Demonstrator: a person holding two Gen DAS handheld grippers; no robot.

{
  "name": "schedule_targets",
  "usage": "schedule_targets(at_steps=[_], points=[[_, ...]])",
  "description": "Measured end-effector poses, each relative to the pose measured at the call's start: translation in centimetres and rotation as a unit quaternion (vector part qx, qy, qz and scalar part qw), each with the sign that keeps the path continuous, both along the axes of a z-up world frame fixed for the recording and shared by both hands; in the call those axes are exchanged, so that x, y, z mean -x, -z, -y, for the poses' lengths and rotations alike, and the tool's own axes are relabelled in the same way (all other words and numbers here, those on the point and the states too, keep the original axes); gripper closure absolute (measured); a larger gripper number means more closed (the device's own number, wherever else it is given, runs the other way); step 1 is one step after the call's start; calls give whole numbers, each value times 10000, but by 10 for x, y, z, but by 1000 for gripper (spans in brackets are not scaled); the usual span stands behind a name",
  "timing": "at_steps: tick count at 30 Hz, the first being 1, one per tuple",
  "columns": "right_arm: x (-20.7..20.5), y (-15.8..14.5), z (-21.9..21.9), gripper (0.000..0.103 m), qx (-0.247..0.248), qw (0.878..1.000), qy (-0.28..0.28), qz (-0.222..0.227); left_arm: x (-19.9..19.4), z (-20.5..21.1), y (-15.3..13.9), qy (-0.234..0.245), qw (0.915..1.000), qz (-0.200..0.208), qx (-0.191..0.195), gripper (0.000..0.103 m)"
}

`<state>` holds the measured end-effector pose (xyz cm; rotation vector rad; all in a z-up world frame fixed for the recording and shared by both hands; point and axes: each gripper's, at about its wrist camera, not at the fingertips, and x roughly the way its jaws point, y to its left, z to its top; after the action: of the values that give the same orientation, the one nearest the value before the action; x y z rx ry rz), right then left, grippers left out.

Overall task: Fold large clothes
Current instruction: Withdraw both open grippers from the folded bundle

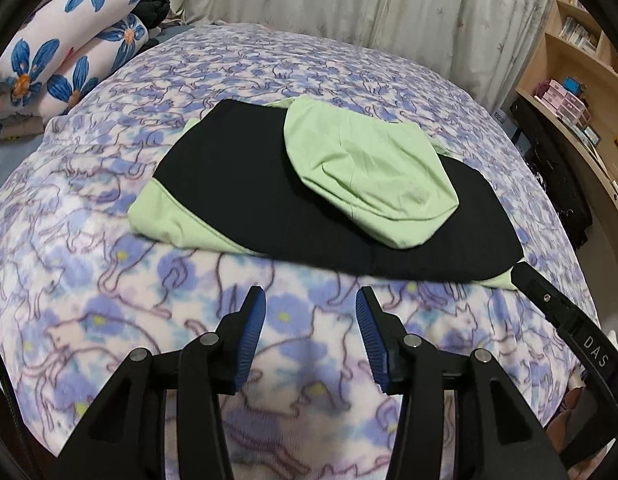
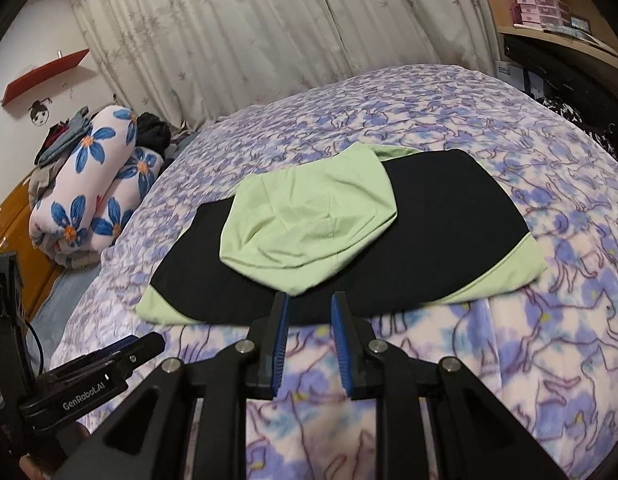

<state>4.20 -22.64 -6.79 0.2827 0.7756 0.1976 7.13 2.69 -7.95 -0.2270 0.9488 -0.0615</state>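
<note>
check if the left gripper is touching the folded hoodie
Apart. The left wrist view shows the left gripper open over bare blanket, short of the hoodie.

Both tongs tilt downward, empty: the left tongs (image 1: 310,300) gape wider than the right tongs (image 2: 309,306).

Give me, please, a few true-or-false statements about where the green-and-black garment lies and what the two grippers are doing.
1. The garment lies on the cat-print blanket. True.
2. The light green hood is tucked out of sight beneath the black body. False: it lies on top of the black panel.
3. The left gripper grips the garment's hem. False: its jaws stand apart over bare blanket, nothing between them.
4. The right gripper holds nothing. True: its narrow gap is empty, just short of the garment's near edge.
5. A rolled flowered quilt sits beside the blanket. True.
</note>
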Motion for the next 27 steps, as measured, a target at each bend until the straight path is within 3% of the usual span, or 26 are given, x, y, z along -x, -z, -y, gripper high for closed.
schedule_targets(at_steps=[8,18,27], points=[[6,17,-18,81,145,9995,-187,-210,4,1,18,25,9998,-188,13,55],[-10,48,-33,81,151,9978,-335,-544,-18,-9,53,-70,9980,-564,270,55],[-29,62,-45,81,137,9980,-417,-461,-42,-37,91,-355,9889,-598,1317,55]])
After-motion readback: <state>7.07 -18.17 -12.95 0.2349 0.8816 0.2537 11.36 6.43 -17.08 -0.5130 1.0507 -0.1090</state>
